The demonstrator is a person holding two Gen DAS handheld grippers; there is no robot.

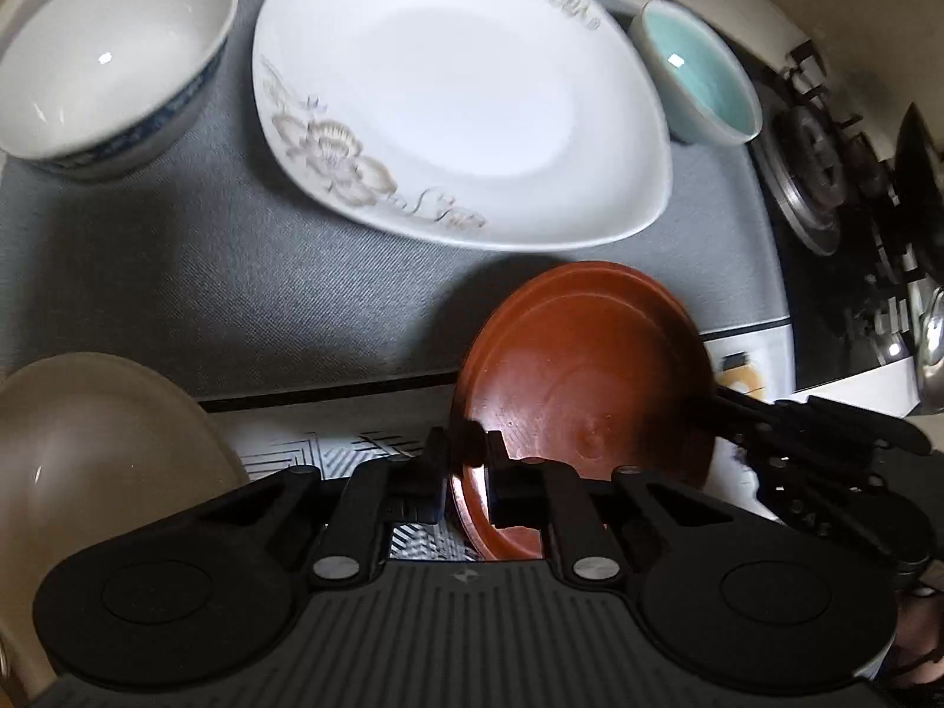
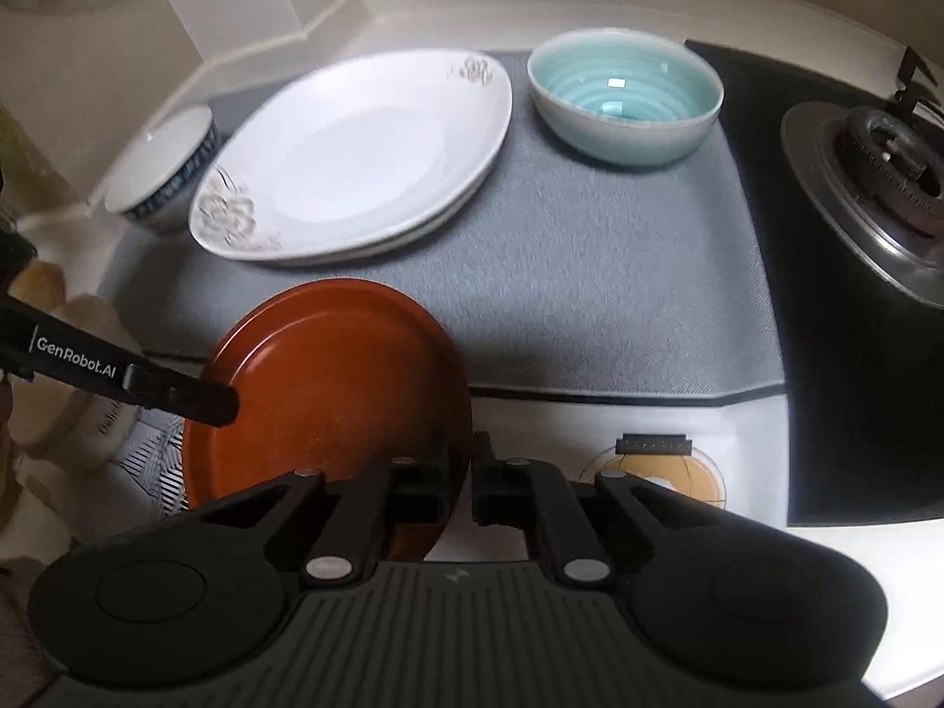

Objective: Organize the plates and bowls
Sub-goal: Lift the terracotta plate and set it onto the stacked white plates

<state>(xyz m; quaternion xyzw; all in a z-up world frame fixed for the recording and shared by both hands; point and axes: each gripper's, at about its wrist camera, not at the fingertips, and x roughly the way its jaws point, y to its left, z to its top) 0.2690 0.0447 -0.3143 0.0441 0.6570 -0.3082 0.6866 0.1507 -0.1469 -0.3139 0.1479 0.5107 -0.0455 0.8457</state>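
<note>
Two grippers are pinching opposite edges of a brown plate (image 2: 330, 389) at the counter's front.

The right gripper (image 2: 465, 481) is clamping the plate's near-right rim while the left gripper (image 1: 466, 466) is closing on the opposite rim, both tilted steeply downward, likely sharing the load so the dish stays level for stacking. Beyond them, on a grey mat (image 2: 590, 295), a white flowered plate (image 2: 366, 153) is lying between a blue-patterned bowl (image 2: 165, 177) and a teal bowl (image 2: 625, 100), apparently awaiting sorting; a gas burner (image 2: 873, 177) is sitting to the right.
</note>
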